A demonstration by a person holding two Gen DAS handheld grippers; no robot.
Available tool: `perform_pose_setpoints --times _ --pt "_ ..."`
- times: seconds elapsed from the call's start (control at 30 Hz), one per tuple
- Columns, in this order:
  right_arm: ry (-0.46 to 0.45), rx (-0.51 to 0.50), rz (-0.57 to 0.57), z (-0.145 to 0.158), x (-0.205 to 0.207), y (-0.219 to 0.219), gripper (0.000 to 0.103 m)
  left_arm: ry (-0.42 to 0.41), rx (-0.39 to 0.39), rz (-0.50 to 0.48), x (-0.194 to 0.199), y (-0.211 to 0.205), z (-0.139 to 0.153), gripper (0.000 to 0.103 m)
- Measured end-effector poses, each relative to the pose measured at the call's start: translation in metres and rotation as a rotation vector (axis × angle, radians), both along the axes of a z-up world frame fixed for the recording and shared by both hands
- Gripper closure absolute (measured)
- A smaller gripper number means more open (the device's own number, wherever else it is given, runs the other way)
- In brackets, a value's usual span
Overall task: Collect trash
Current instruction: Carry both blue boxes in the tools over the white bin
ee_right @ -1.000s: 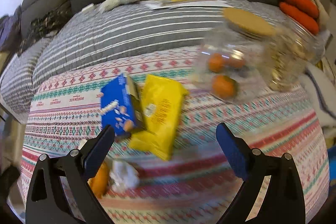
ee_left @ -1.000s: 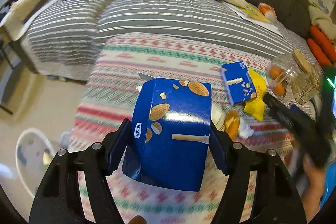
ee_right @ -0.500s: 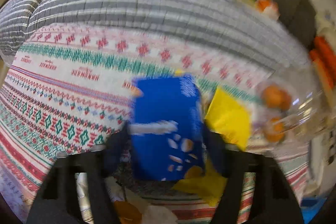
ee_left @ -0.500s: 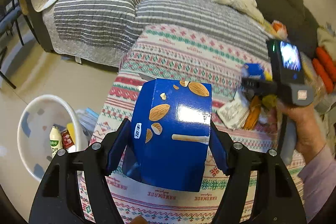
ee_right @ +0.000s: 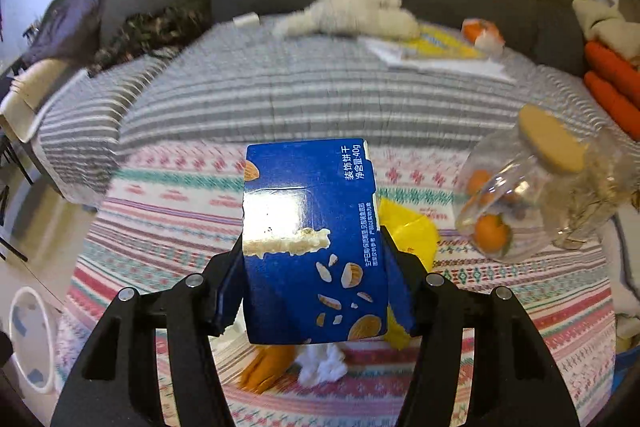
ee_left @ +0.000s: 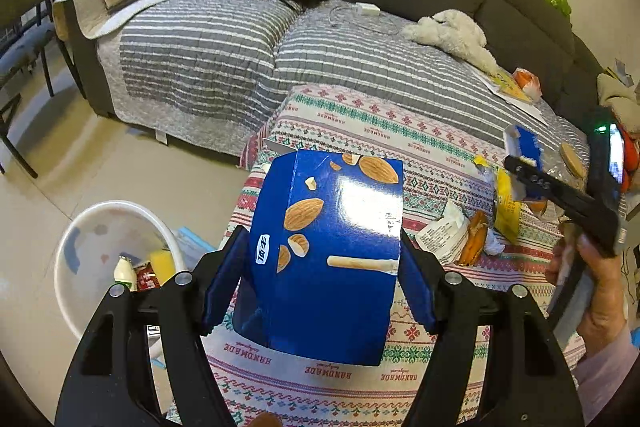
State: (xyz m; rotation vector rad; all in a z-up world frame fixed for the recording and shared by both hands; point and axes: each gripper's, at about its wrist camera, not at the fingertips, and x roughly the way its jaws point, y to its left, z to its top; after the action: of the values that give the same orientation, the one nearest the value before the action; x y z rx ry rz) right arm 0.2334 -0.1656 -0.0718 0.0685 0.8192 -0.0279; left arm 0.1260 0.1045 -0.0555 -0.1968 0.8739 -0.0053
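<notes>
The left gripper (ee_left: 320, 291) has its fingers clamped on the sides of a large blue almond-biscuit box (ee_left: 326, 259), held in the air over the near edge of the patterned bench (ee_left: 420, 143), with the white bin (ee_left: 80, 239) on the floor down to the left. The right gripper (ee_right: 316, 291) has just been closing, and its fingers now pinch a smaller blue box (ee_right: 312, 247) between them, lifted off the bench. Both boxes look like light, glossy card, so a hard squeeze could buckle one and let it twist out; a loose hold could let it slide during a quick swing. The bin already holds a bottle (ee_left: 125, 269) and wrappers, and a drop from too high or off-centre would likely miss the rim. Just beyond, the orange wrapper (ee_right: 266, 363), crumpled white paper (ee_right: 322, 367) and yellow packet (ee_right: 408, 239) remain on the bench. Farther off stands a clear jar (ee_right: 532, 195) of oranges; a careless return reach might knock it, or take it for trash.
</notes>
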Motion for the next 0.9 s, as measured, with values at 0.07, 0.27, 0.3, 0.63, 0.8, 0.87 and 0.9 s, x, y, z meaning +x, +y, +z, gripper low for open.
perform_pose_setpoints --times 0.07,0.27,0.3,0.63,0.8,0.87,0.9 --pt "-0.028 0.013 0.006 0.009 -0.013 0.008 0.044 -0.007 0.001 -0.001 -0.004 0.002 0.002 0.036" --pt "-0.082 0.015 0.027 0.017 -0.049 0.041 0.044 -0.027 0.006 0.014 -0.014 0.013 0.009 0.036" --pt "-0.087 0.009 0.037 0.016 -0.053 0.050 0.044 -0.029 0.006 0.016 -0.015 0.016 0.010 0.036" --pt "-0.092 0.040 0.111 0.009 -0.082 0.110 0.044 -0.034 0.013 0.073 -0.027 0.051 0.016 0.036" --pt "-0.089 0.059 0.158 0.008 -0.090 0.140 0.044 -0.041 0.011 0.105 -0.035 0.071 0.021 0.036" --pt "-0.084 0.060 0.177 0.007 -0.092 0.151 0.044 -0.046 0.009 0.125 -0.040 0.081 0.023 0.036" --pt "-0.081 0.062 0.189 0.006 -0.093 0.159 0.044 -0.048 0.009 0.131 -0.042 0.086 0.025 0.036"
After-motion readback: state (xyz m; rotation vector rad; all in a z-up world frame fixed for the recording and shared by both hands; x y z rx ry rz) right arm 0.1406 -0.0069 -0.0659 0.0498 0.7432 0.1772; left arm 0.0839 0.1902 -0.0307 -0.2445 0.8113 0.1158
